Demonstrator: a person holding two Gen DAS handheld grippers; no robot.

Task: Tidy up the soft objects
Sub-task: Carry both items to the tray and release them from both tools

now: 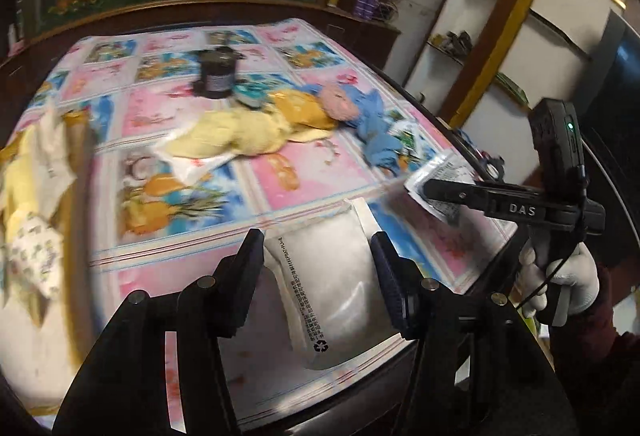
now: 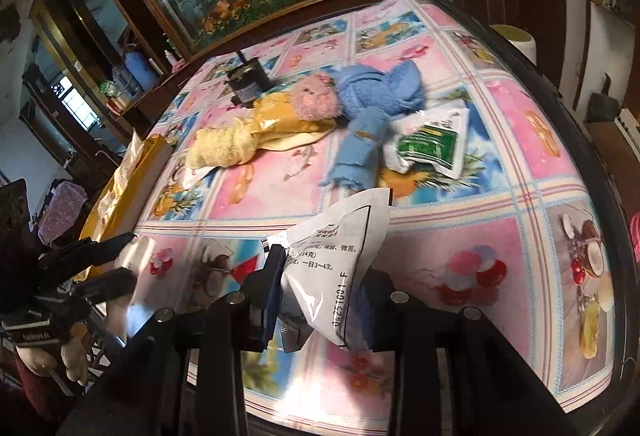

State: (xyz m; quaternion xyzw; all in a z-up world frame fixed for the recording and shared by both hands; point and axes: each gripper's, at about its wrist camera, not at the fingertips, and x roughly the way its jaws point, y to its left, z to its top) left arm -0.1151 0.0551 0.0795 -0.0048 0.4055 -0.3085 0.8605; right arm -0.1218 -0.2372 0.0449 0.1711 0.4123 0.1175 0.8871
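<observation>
- Two sachets are in hand at once, one per gripper, above the near edge of the patterned tablecloth point(image 2: 500, 172).
- Left gripper point(image 1: 318, 264): its jaws stand partly spread with a white sachet point(image 1: 332, 276) between them. The sachet's long axis runs away from the camera along the fingers, printed text along its left side. It looks pinched across its width, though motion blur leaves the contact itself unclear.
- Right gripper point(image 2: 320, 276): its jaws are pressed together on a grey-white printed sachet point(image 2: 340, 252), which stands up and leans right from the fingers. In the left wrist view the same gripper point(image 1: 430, 188) points left with the packet at its tip.
- Still loose on the table: a green-and-white packet point(image 2: 432, 144), a blue towel point(image 2: 368, 104), a pink plush toy point(image 2: 316, 96) and a yellow cloth point(image 2: 248, 140), all clustered mid-table beyond both tools.
- A yellow box point(image 2: 132, 172) sits at the table's left edge, just beyond the left gripper point(image 2: 112, 260) and well apart from the right one.
- If the box is the destination, which I judge likely, the left hand is nearer and need only swing left; the right must cross the near edge.
</observation>
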